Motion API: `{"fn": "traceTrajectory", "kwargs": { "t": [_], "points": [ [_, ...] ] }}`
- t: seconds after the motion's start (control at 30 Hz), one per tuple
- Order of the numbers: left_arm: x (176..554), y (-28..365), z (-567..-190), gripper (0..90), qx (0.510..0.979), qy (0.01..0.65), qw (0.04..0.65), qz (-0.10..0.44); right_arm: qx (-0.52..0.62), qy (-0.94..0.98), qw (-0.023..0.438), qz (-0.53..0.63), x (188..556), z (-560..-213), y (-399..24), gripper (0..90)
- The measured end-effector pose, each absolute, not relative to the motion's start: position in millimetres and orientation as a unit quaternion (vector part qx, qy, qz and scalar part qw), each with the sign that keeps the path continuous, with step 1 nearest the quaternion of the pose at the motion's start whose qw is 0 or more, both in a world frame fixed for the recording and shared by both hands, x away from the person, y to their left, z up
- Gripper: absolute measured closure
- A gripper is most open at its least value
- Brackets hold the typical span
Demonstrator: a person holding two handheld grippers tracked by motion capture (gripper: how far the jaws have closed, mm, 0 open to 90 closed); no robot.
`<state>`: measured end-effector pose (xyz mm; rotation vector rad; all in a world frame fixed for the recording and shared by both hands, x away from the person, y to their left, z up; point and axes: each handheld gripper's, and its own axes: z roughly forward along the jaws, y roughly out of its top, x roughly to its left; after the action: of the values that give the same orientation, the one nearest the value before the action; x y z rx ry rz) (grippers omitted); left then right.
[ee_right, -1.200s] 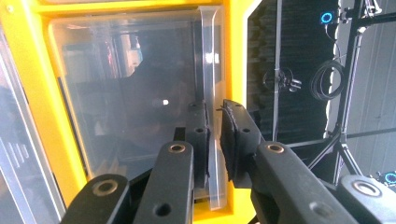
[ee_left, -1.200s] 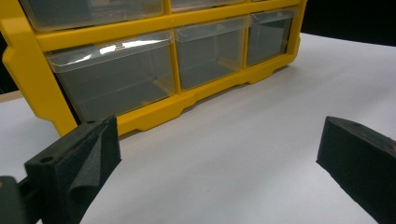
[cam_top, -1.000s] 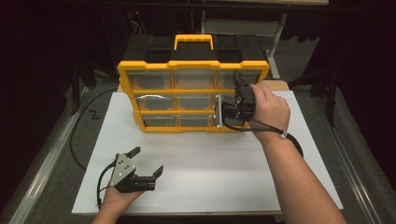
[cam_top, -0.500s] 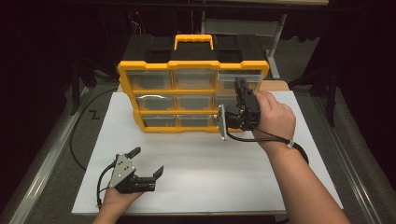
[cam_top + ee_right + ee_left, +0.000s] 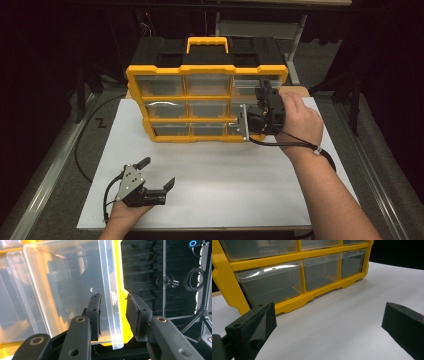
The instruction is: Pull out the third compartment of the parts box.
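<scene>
A yellow organizer (image 5: 207, 97) with clear drawers stands upright at the back of the white board (image 5: 225, 185). My right gripper (image 5: 261, 107) is at the organizer's right-hand column. In the right gripper view the front lip of a clear drawer (image 5: 112, 315) stands between the pads of the right gripper (image 5: 113, 315). Those jaws have just been opening, a thin gap shows beside the lip, and the gripper is open. My left gripper (image 5: 157, 172) rests open on the board's front left, holding nothing. The left gripper (image 5: 329, 322) faces the organizer's bottom drawers (image 5: 322, 272).
The organizer's black top with a yellow carry handle (image 5: 207, 44) faces the far side. A cable (image 5: 82, 145) curves over the grey table left of the board. A metal rail (image 5: 45, 190) runs along the table's left edge. Stands and coiled cables (image 5: 195, 277) hang beyond.
My right hand has shifted slightly toward me at the right-hand drawers. The left gripper has stayed where it was.
</scene>
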<state>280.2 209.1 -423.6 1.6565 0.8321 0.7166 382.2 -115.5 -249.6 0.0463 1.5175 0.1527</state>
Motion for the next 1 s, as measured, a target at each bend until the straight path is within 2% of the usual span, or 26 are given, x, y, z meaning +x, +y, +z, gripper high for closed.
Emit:
{"fn": "traceTrajectory", "kwargs": {
  "t": [0.2,1.0],
  "points": [
    [280.3,209.3,-423.6,0.5,0.699,0.352,0.545,0.302,0.021,0.682,0.728,0.062,384.4,-252.6,-115.4,77.8],
    [280.1,208.2,-424.4,0.5,0.701,0.352,0.543,0.301,-0.001,0.663,0.745,0.077,342.5,-260.4,-121.3,79.4]
  ]
}}
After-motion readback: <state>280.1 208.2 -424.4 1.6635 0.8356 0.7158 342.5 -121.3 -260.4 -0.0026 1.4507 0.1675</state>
